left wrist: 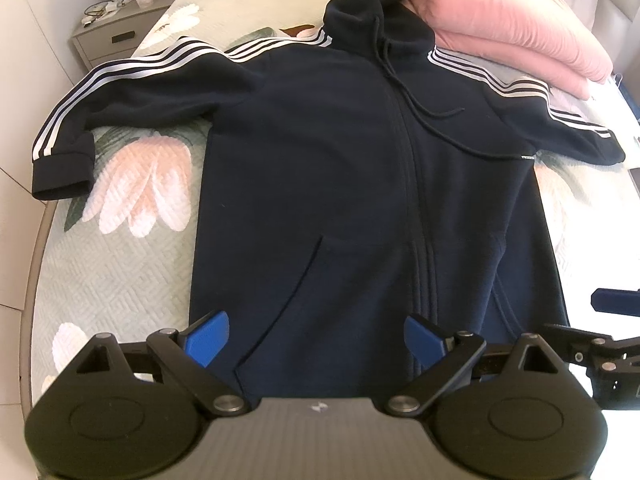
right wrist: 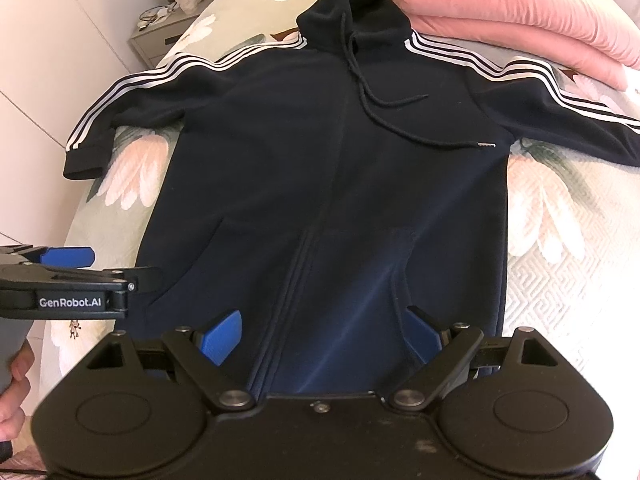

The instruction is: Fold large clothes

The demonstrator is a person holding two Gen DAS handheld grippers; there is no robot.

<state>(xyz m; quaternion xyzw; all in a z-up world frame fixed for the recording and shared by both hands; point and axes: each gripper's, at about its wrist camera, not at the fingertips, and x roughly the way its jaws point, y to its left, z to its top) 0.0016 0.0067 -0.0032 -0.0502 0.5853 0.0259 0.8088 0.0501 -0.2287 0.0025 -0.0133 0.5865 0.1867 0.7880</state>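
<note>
A dark navy zip hoodie (left wrist: 340, 168) (right wrist: 320, 168) with white sleeve stripes lies flat and face up on the bed, both sleeves spread out, hood toward the pillows. My left gripper (left wrist: 316, 340) hovers open above the hem, left of the zip, its blue pads wide apart with nothing between them. My right gripper (right wrist: 324, 338) is open too, above the hem on the right pocket side. In the right wrist view the left gripper (right wrist: 68, 258) shows from the side at the hoodie's lower left edge. In the left wrist view the right gripper (left wrist: 612, 300) pokes in at the right.
The hoodie rests on a floral quilted bedspread (left wrist: 120, 248) (right wrist: 560, 240). Pink pillows (left wrist: 520, 32) (right wrist: 520, 20) are stacked at the head, touching the hood. A bedside table (left wrist: 116, 28) with a cup and clutter stands at far left. A hand (right wrist: 12, 392) holds the left gripper.
</note>
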